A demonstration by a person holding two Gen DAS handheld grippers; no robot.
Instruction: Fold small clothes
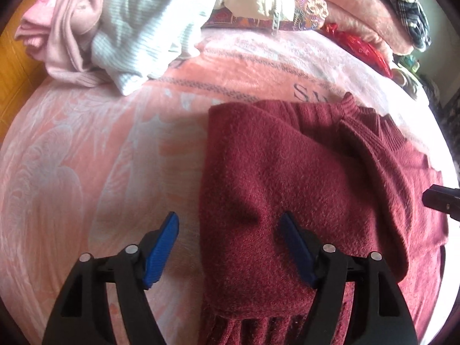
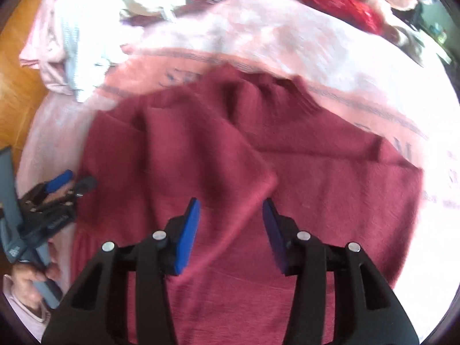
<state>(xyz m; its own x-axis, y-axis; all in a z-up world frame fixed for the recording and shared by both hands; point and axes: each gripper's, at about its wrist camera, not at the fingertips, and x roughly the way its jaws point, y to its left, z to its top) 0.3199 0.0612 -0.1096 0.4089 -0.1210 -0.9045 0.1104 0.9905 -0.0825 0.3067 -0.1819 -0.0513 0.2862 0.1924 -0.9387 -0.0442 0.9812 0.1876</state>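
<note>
Maroon knitted garment, fuzzy and partly folded, lies on a bed covered by a pink patterned blanket; in the left wrist view it fills the centre and right of the frame, with a fringed edge at the bottom and a ribbed cuff or collar poking up at its upper right. In the right wrist view the same garment spreads across the middle of the frame, one layer folded over another with a diagonal edge running down toward the lower centre.

At the upper left of the left wrist view sits a pile of clothes, pale pink and white-and-blue ribbed pieces. A red shiny wrapper or bag lies at the upper right, near a plaid cloth.

The left gripper hangs over the garment's left edge with its blue pads spread wide, nothing pinched between them; the right pad stands over the wool, the left over the blanket. It also shows at the left edge of the right wrist view, held by a hand.

The right gripper stands about half open above the folded layer, its pads gripping nothing
</note>
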